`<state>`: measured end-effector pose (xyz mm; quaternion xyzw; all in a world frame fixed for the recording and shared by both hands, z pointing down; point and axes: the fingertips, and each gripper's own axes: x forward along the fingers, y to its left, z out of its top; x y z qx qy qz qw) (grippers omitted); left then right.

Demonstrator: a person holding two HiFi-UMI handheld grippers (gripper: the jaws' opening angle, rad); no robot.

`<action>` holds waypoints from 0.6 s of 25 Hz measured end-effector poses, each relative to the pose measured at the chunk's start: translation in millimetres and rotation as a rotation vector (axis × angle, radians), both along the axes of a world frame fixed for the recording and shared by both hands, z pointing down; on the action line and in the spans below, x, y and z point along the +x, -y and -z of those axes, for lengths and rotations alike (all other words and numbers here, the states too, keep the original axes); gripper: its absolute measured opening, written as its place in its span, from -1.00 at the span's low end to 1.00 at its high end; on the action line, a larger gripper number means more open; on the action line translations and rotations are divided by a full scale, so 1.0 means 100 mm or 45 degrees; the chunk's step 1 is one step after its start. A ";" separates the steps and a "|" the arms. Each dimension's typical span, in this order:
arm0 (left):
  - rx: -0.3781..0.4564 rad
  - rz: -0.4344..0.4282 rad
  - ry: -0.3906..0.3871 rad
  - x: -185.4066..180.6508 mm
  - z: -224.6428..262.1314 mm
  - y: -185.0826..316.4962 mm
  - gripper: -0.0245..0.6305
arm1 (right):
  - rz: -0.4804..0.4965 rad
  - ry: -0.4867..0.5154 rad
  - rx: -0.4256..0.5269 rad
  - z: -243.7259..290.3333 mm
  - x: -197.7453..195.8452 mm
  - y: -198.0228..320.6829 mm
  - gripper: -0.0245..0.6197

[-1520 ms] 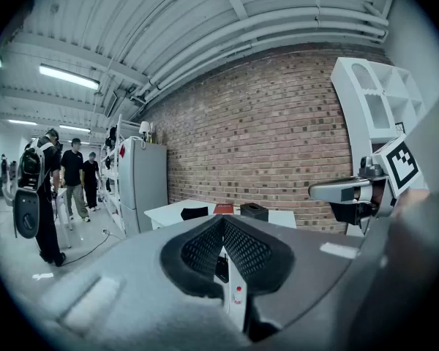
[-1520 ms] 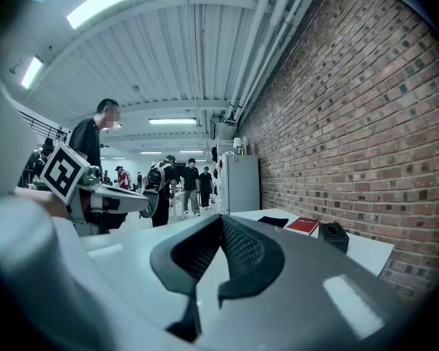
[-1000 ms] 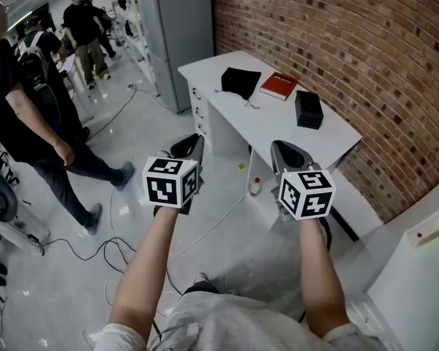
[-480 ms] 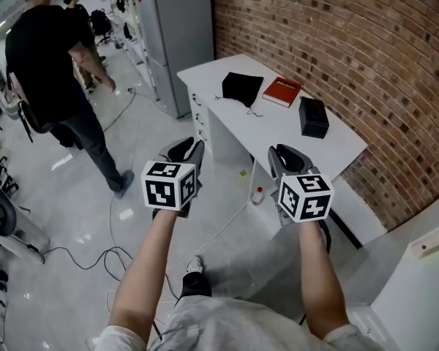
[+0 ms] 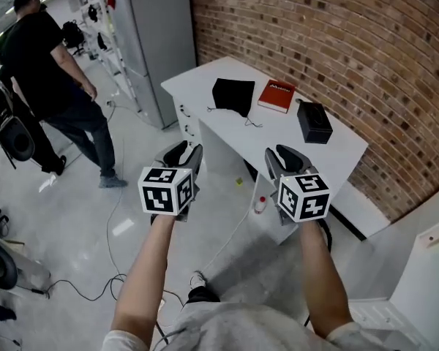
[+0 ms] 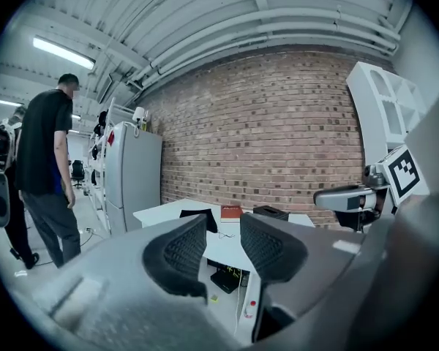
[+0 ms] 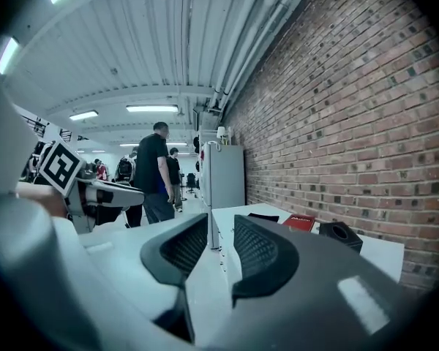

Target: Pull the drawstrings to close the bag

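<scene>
bag [image 5: 232,95]: far on bench [image 5: 300,148], left of book [image 5: 276,96].
handling: likely soft and light; will slide when you tug.
grip: cord [image 5: 252,122] at its near edge.
jaws: left gripper [image 6: 223,248] and right gripper [image 7: 219,251] both opening, empty.

The left gripper [image 5: 183,152] and right gripper [image 5: 285,156] are dark grey shells with black ribbed pads [image 6: 181,248]. Their jaws are opening, with nothing between them. At each one's six o'clock end sits a white cube [image 5: 166,190] with black square markers. A light grey short-sleeved shirt [image 5: 227,322] fills the head view's six o'clock edge.
</scene>
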<state>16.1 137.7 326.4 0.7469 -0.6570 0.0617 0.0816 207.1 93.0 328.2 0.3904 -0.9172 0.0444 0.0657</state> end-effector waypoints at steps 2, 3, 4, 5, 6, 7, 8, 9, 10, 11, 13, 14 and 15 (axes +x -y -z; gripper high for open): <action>-0.003 -0.025 -0.005 -0.25 0.00 0.15 -0.45 | -0.020 -0.010 -0.005 -0.01 -0.23 0.10 -0.55; -0.005 -0.037 -0.009 -0.37 0.00 0.23 -0.42 | -0.031 -0.015 -0.007 -0.01 -0.35 0.15 -0.52; -0.006 -0.050 -0.013 -0.50 -0.01 0.30 -0.41 | -0.044 -0.020 -0.009 -0.01 -0.46 0.19 -0.51; -0.007 -0.064 -0.017 -0.61 -0.01 0.37 -0.39 | -0.060 -0.023 -0.011 -0.02 -0.56 0.24 -0.51; -0.007 -0.078 -0.020 -0.71 -0.01 0.43 -0.36 | -0.075 -0.026 -0.013 -0.02 -0.66 0.28 -0.50; -0.006 -0.091 -0.021 -0.80 -0.02 0.50 -0.34 | -0.089 -0.029 -0.015 -0.03 -0.74 0.32 -0.49; -0.006 -0.103 -0.021 -0.89 -0.03 0.55 -0.33 | -0.103 -0.030 -0.018 -0.05 -0.82 0.35 -0.49; -0.008 -0.113 -0.022 -0.97 -0.04 0.61 -0.33 | -0.115 -0.031 -0.020 -0.06 -0.89 0.38 -0.48; -0.010 -0.124 -0.024 -1.04 -0.05 0.66 -0.33 | -0.127 -0.032 -0.023 -0.07 -0.96 0.41 -0.46; -0.013 -0.135 -0.027 -1.11 -0.06 0.70 -0.33 | -0.140 -0.034 -0.025 -0.07 -1.01 0.43 -0.45; -0.018 -0.156 -0.029 -1.22 -0.08 0.78 -0.28 | -0.166 -0.038 -0.030 -0.09 -1.11 0.48 -0.44; -0.021 -0.166 -0.028 -1.27 -0.09 0.82 -0.26 | -0.179 -0.038 -0.033 -0.09 -1.15 0.50 -0.42; -0.023 -0.178 -0.026 -1.30 -0.10 0.86 -0.25 | -0.192 -0.039 -0.034 -0.09 -1.19 0.52 -0.41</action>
